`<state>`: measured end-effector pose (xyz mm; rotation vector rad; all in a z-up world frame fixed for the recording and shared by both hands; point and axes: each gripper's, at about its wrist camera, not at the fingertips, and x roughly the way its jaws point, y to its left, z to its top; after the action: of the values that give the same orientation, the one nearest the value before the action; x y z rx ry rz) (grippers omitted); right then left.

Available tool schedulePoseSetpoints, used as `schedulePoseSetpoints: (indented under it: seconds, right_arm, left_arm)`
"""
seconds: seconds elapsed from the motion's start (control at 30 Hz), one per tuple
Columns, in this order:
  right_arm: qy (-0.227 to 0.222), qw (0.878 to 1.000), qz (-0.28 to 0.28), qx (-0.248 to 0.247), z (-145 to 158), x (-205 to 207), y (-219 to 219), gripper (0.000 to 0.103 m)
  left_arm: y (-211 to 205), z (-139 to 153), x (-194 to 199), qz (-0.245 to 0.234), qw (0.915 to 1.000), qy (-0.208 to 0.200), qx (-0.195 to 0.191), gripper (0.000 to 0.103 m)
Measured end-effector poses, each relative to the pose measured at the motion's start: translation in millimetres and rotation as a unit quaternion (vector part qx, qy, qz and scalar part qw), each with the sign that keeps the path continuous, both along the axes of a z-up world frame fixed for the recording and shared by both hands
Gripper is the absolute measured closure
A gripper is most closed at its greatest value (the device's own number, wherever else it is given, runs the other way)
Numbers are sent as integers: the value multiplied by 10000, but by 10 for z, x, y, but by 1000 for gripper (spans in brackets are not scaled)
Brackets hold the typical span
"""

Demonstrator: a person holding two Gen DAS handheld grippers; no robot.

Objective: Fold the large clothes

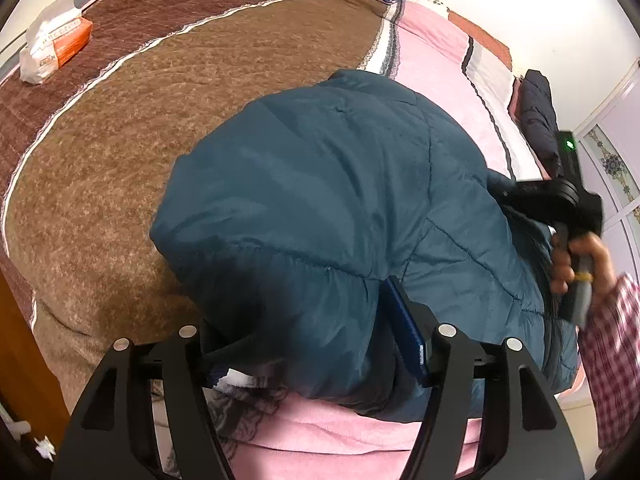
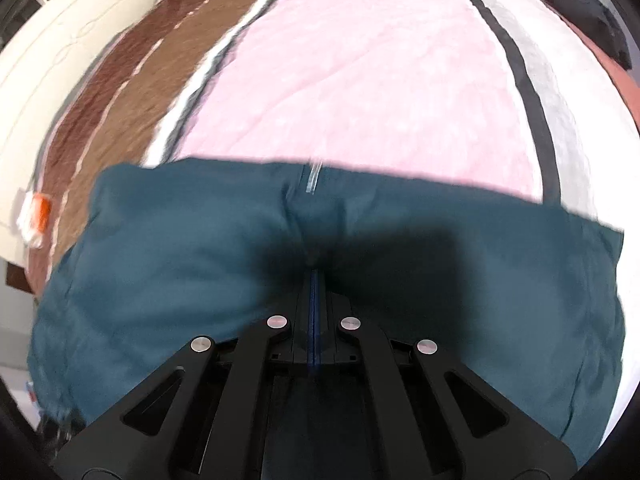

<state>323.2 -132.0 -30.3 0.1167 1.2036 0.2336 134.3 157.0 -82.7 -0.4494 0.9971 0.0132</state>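
A wide bed fills both views, spread with a plush blanket point(image 1: 120, 152) banded in brown, pink and white, and the work is laid out on it because a large garment needs a broad, soft surface to be folded flat. The bulky teal quilted puffer jacket point(image 1: 320, 208) lies bunched on the near part of the bed, across the seam where the brown band meets the pink one, with a stitched hem running across it in the left wrist view. The left gripper point(image 1: 316, 344) stands with its jaws spread wide around a thick mound of the jacket's near edge; one blue pad point(image 1: 404, 332) shows against the fabric, the other is hidden under the cloth, so I judge it released or only loosely straddling the padding, not clamped. The right gripper point(image 2: 315, 280) is clenched, its pads pressed together with only a thin blue line between them, and the jacket puckers into its tip beneath the zipper point(image 2: 312, 178), which suggests it pinches a fold there to lift or drag that side over. A white and orange plastic package point(image 1: 52, 46) and a dark navy garment point(image 1: 538, 116) lie well apart at the bed's far edges, out of the folding area.
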Motion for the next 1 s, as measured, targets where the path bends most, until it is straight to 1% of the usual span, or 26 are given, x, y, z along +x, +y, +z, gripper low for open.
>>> schedulePoseSetpoints:
  seconds: [0.13, 0.27, 0.33, 0.47, 0.53, 0.57, 0.6, 0.67, 0.7, 0.8, 0.83, 0.87, 0.93, 1.0]
  right_arm:
    - [28, 9996, -58, -262, -148, 200, 99, 103]
    - [45, 9993, -166, -335, -224, 245, 104, 103]
    - [46, 9990, -180, -410, -241, 263, 117, 103]
    - [-8, 9977, -110, -667, -245, 244, 163, 103]
    - [-46, 9973, -108, -730, -258, 235, 184, 103]
    - [-55, 9971, -105, -750, -265, 239, 189, 103]
    - [-52, 9971, -118, -751, -267, 241, 191, 103]
    - [-16, 9975, -207, -669, -230, 253, 175, 103]
    - [-9, 9981, -247, -569, -195, 242, 151, 103]
    - [-27, 9991, -418, -68, -13, 176, 14, 103]
    - [-157, 9986, -490, 136, 119, 92, -57, 103]
    - [-316, 9980, -484, 236, 245, 6, -85, 103]
    - [-623, 9971, -357, 263, 490, -250, -114, 101]
    - [-731, 9967, -215, 291, 646, -563, -99, 100]
  left_arm:
    - [0, 3, 38, -27, 10000, -38, -78, 35]
    - [-2, -4, 64, -31, 9998, -85, -158, 34]
    - [25, -31, 95, 22, 9994, -59, -328, 34]
    - [102, -86, 110, 205, 9964, -17, -826, 34]
    - [109, -82, 88, 211, 9953, -152, -936, 42]
    - [88, -74, 70, 179, 9953, -209, -927, 50]
    - [69, -66, 63, 125, 9959, -262, -859, 58]
    - [15, -34, 46, 22, 9973, -324, -658, 66]
    - [-16, -24, 40, 7, 9978, -327, -576, 69]
    - [-39, -17, 7, -38, 9984, -354, -438, 70]
    - [-38, -17, -7, -27, 9984, -360, -445, 70]
    - [-28, -15, -2, -21, 9983, -366, -454, 71]
    - [-23, -7, -13, -9, 9983, -380, -450, 71]
    - [-31, 8, -27, -10, 9983, -401, -432, 71]
